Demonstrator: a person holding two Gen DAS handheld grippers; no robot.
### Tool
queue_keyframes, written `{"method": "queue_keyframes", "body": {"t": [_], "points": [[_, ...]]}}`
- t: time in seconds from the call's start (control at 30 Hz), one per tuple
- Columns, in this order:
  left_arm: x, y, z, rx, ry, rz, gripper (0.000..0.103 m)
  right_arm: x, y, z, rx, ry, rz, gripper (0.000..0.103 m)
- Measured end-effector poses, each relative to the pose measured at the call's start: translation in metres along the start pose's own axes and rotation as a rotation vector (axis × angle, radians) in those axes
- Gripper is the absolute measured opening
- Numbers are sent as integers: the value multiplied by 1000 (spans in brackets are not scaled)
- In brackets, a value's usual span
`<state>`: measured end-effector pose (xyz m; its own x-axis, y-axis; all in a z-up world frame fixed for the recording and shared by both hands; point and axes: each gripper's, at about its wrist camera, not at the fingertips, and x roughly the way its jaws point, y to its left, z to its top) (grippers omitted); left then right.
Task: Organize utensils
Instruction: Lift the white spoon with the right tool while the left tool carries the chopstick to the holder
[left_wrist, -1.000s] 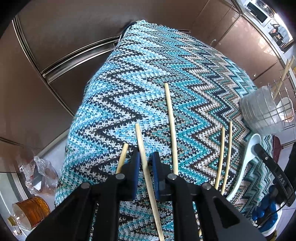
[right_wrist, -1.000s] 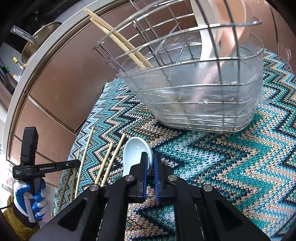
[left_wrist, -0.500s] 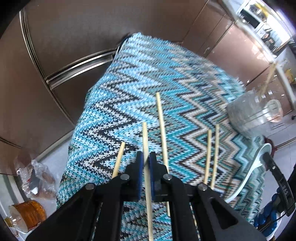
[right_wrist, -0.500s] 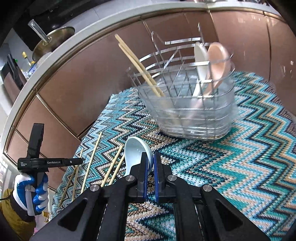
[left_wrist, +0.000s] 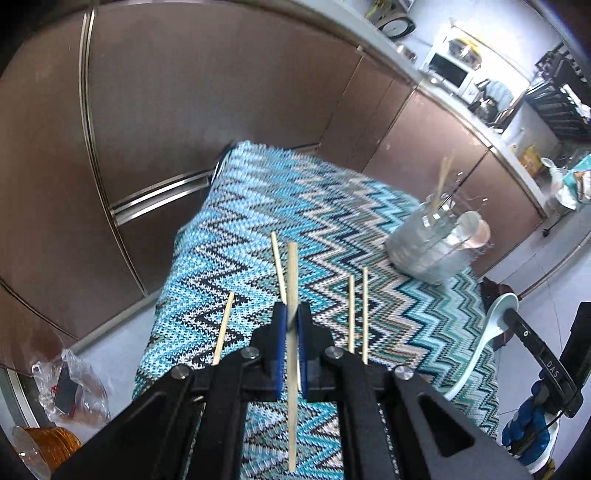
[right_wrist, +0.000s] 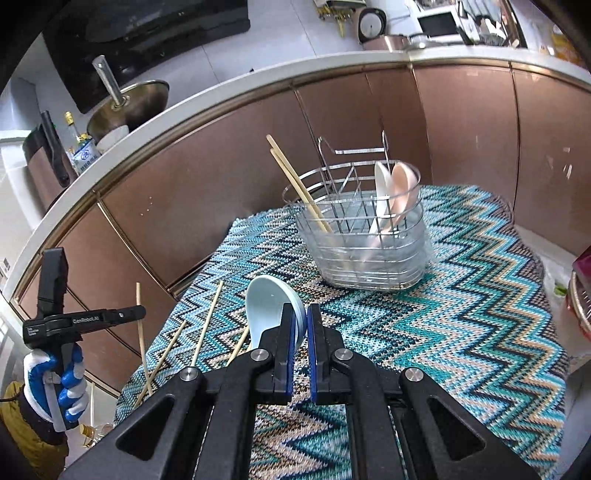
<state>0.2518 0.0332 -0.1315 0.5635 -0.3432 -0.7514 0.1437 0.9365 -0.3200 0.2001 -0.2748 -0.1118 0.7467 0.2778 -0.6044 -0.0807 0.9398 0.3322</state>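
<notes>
- Landmark: wire utensil basket (right_wrist: 364, 236), standing on the zigzag-knit cloth (right_wrist: 461, 314) toward the cloth's far end, in front of brown cabinet doors (right_wrist: 207, 192).
- Left gripper (left_wrist: 290, 325): jaws narrow, pads clamped on a single chopstick (left_wrist: 292, 280). The stick runs through the jaws, one end past the fingertips, the other trailing back below the gripper body. The jaws have just finished closing on it. It appears clear of the cloth.
- Right gripper (right_wrist: 302, 325): jaws narrow, pinching the handle of a pale blue ceramic spoon (right_wrist: 267, 302). Bowl of the spoon faces up, on the near side of the basket and apart from it.
- Inside the basket: two chopsticks (right_wrist: 295, 181) leaning out over its left rim; a white spoon (right_wrist: 382, 184) and a pink spoon (right_wrist: 404, 184) standing together at the right side.
- On the cloth, well short of the basket and to its left in the right wrist view: loose chopsticks. Left wrist view shows a pair (left_wrist: 357, 310) side by side, one long stick (left_wrist: 277, 264) just beside the held one, and one more (left_wrist: 223, 328) near the cloth's edge.
- Person's gloved hand (right_wrist: 55, 384), blue and white, grips the left tool's handle, beyond the cloth's edge on the side away from the basket.
- Left wrist view is motion-blurred around the basket; contents are unclear there.
</notes>
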Motion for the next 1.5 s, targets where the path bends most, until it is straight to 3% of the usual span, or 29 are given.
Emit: {"method": "queue_keyframes", "body": {"t": [0.3, 0.5, 0.9, 1.2, 1.5], "points": [[-46, -17, 1, 17, -75, -59, 5, -46, 16, 2, -39, -71, -39, 6], [-70, -54, 17, 74, -129, -116, 5, -74, 11, 20, -48, -139, -89, 6], [-93, -152, 99, 158, -309, -267, 5, -89, 5, 98, -132, -322, -198, 6], [-51, -217, 156, 169, -492, -292, 5, -46, -16, 143, -160, -404, -284, 6], [42, -236, 163, 151, -530, -184, 5, 7, -33, 141, -207, -401, -339, 6]]}}
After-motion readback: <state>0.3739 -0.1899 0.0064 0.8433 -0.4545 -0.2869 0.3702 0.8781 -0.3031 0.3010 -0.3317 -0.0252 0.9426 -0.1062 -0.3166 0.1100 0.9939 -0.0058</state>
